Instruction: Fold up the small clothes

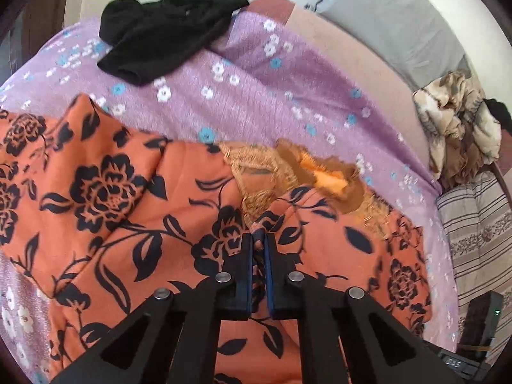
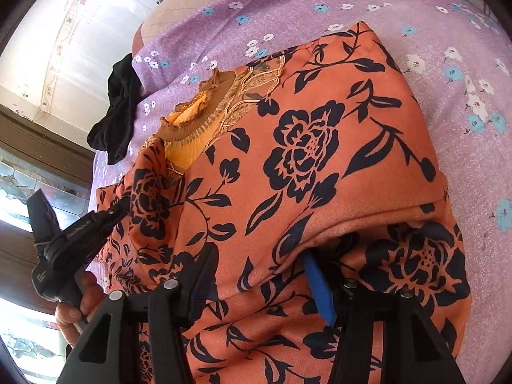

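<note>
An orange garment with black flower print (image 1: 105, 188) lies on the purple flowered bedsheet (image 1: 243, 96); its tan lace collar (image 1: 272, 169) is near the middle. My left gripper (image 1: 259, 243) is shut on a pinched fold of this garment. In the right wrist view the garment (image 2: 307, 147) fills the frame, collar (image 2: 198, 118) at upper left. My right gripper (image 2: 259, 275) is open, its fingers (image 2: 320, 288) pushed in among folds of the cloth. The left gripper (image 2: 118, 211) shows at the left, holding a raised fold.
A black garment (image 1: 166, 32) lies at the sheet's far side; it also shows in the right wrist view (image 2: 118, 108). A grey pillow (image 1: 393, 22), a brown-and-cream cloth heap (image 1: 457, 128) and a striped cushion (image 1: 480, 230) are at the right. A window (image 2: 19, 198) is at the left.
</note>
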Motion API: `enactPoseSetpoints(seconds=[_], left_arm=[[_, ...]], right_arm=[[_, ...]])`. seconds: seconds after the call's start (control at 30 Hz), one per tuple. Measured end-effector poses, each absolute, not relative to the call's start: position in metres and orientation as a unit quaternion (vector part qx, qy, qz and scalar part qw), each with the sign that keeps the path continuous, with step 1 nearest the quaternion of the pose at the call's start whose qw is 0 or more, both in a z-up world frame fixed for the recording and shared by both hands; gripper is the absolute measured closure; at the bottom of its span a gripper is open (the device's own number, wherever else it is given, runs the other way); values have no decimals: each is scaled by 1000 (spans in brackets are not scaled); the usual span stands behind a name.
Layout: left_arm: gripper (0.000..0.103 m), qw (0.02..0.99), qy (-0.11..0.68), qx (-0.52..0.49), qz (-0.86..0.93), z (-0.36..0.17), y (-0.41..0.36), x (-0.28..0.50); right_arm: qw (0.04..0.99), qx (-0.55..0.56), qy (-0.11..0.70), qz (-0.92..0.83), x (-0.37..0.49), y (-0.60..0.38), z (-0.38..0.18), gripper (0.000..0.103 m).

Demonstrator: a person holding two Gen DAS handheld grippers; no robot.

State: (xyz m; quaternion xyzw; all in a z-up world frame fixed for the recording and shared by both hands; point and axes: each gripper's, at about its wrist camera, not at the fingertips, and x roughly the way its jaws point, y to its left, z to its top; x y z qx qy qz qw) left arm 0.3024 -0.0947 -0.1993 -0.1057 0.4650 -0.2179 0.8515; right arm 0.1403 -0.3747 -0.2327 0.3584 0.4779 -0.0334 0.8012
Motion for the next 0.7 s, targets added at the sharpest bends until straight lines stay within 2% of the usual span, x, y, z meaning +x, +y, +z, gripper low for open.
enactPoseSetpoints(seconds=[0.23, 0.57, 0.7], left_arm=[[97, 902, 389, -82, -169, -156, -49, 254], [97, 881, 461, -98, -36, -193, -1, 253], [87, 867, 487, -103, -22, -203, 12, 254]], right_arm=[[813, 362, 453, -57, 132, -385, -220, 45], [836, 359, 407, -84, 123, -391, -210, 45], [843, 357, 393, -83, 124, -393, -205, 45]])
